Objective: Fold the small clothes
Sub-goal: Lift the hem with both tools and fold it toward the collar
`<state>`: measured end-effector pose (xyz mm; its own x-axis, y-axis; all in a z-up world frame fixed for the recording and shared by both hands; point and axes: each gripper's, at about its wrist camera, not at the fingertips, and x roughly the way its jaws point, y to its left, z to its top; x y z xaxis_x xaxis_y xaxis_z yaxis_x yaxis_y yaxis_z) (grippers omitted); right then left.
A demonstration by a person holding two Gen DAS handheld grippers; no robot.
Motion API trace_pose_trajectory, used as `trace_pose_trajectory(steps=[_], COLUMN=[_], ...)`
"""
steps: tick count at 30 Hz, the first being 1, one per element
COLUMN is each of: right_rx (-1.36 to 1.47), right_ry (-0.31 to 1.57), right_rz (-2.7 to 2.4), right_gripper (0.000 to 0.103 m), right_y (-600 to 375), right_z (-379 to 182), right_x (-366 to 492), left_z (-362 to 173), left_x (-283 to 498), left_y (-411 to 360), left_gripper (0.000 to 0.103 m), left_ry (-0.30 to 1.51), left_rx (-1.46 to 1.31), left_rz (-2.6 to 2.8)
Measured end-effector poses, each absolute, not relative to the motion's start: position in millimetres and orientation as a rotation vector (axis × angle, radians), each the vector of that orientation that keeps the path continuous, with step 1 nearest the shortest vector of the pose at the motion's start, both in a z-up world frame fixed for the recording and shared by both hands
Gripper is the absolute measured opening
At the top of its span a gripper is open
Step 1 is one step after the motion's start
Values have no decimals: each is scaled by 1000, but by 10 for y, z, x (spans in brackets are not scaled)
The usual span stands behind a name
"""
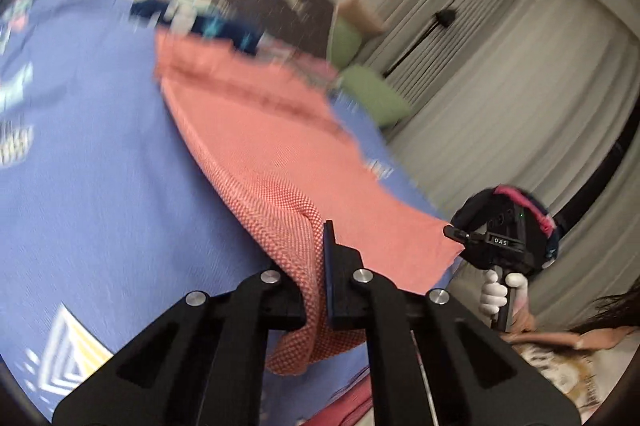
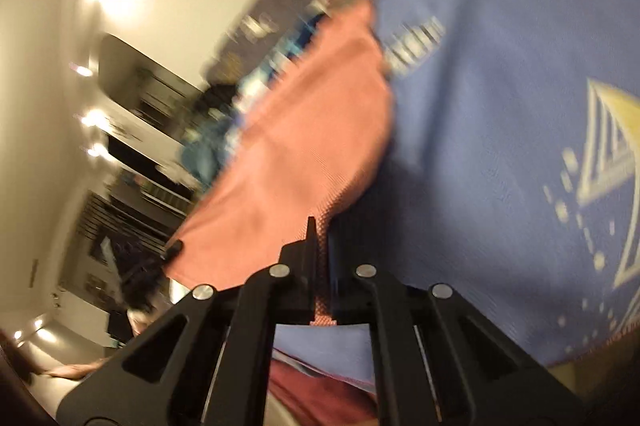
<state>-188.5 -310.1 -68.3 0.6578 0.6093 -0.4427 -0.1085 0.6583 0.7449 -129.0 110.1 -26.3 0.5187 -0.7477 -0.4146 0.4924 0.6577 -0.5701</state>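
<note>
**Both claws pinch the coral garment over the bed**

The left claw (image 1: pixel 326 266) is pressed together on a bunched near edge of the coral garment (image 1: pixel 260 146). The right claw (image 2: pixel 322 266) pinches another near corner of it. The cloth stretches away from both claws across the blue bedspread (image 1: pixel 88 154), toward other clothes (image 1: pixel 208 22) at the far side. Judged from here, uneven pulling could slide the thin fold out of a claw, or drag the garment skewed and crease it.
</note>
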Motion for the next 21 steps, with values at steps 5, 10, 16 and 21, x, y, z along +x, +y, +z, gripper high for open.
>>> trace_pose_trajectory(steps=[5, 10, 16, 21], right_rx=[698, 664, 577, 627], right_ry=[530, 405, 404, 445], right_rz=[534, 578, 537, 508], right_gripper=[4, 4, 5, 5], right_y=[-3125, -3213, -3148, -3174], right_z=[-9, 384, 449, 252], right_x=[-2077, -2388, -2292, -1924], left_z=[175, 526, 561, 468], left_x=[-1525, -1865, -1718, -1410], left_y=[1150, 1172, 1070, 996], left_gripper=[5, 6, 6, 6], left_ry=[572, 452, 450, 492], left_rx=[-387, -348, -316, -317], left_rz=[-785, -791, -760, -719])
